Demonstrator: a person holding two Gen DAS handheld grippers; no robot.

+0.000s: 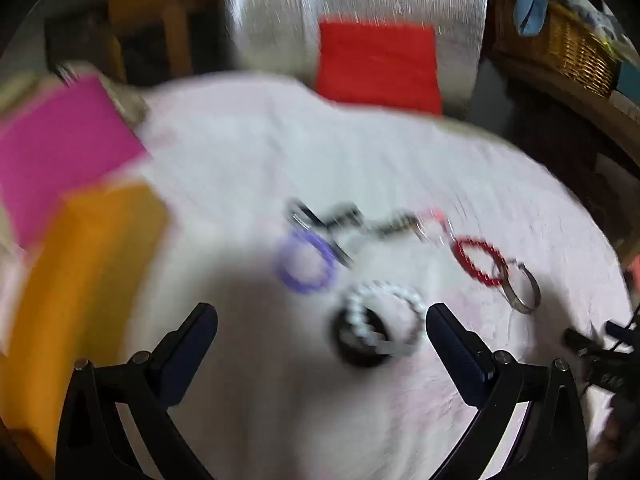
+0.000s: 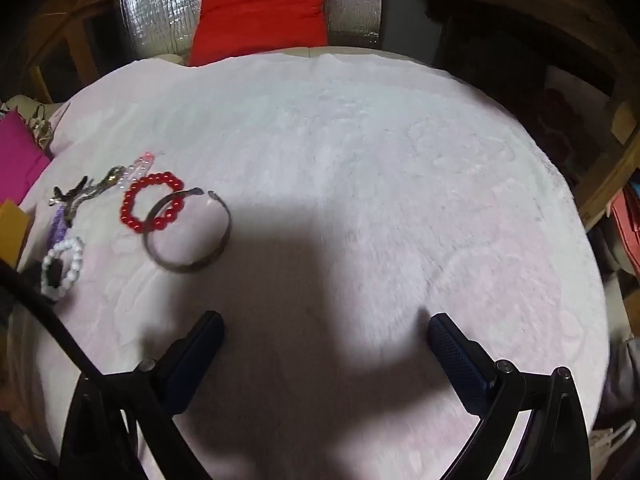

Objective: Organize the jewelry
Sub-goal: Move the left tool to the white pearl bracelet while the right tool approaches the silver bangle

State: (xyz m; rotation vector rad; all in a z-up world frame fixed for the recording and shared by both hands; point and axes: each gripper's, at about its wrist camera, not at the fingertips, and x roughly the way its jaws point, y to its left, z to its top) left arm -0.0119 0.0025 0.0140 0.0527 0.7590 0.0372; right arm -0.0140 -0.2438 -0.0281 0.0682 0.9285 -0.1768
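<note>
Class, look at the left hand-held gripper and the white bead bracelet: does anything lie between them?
Nothing visible does. The left hand-held gripper is open, and the white bead bracelet, lying partly on a black round object, sits just beyond its fingertips on bare cloth.

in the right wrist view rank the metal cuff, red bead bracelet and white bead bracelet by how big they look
1. metal cuff, the widest loop.
2. red bead bracelet, clearly smaller; the cuff overlaps its edge.
3. white bead bracelet, smallest, though it sits at the fisheye edge, so the gap with the red one is unsure.
</note>
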